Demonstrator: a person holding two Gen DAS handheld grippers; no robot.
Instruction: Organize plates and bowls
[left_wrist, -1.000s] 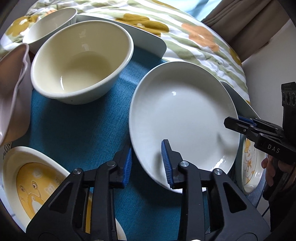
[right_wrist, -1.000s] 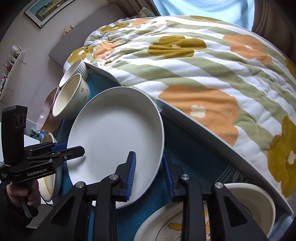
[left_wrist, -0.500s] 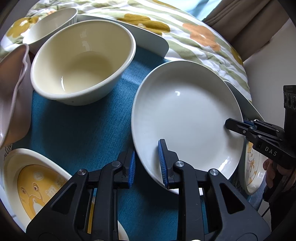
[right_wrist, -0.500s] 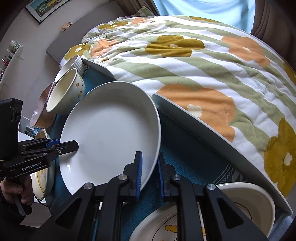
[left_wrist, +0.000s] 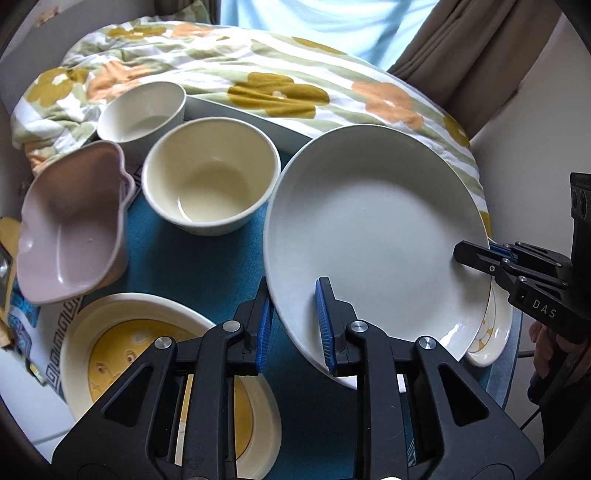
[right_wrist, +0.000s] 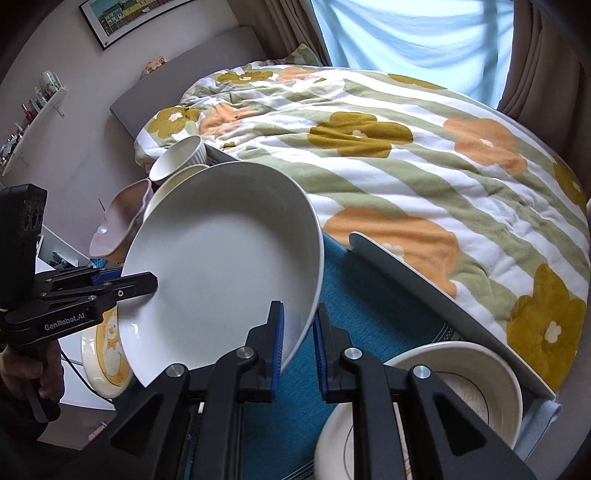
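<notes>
Both hand-held grippers were clamped on the big white plate (left_wrist: 373, 236): left hand-held gripper (left_wrist: 293, 325) on its lower rim, right hand-held gripper (right_wrist: 299, 343) on the opposite edge. Plate was mid-frame, tilted, clear of the blue cloth (left_wrist: 199, 266). Cream bowl (left_wrist: 210, 181), pink dish (left_wrist: 70, 221), ramekin (left_wrist: 142, 110) and yellow-print plate (left_wrist: 122, 350) looked unsorted; nothing stacked yet, so early.

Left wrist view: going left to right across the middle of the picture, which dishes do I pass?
Pink wavy bowl → cream bowl → large white plate, held at both rims by the tongs → right tongs.
</notes>
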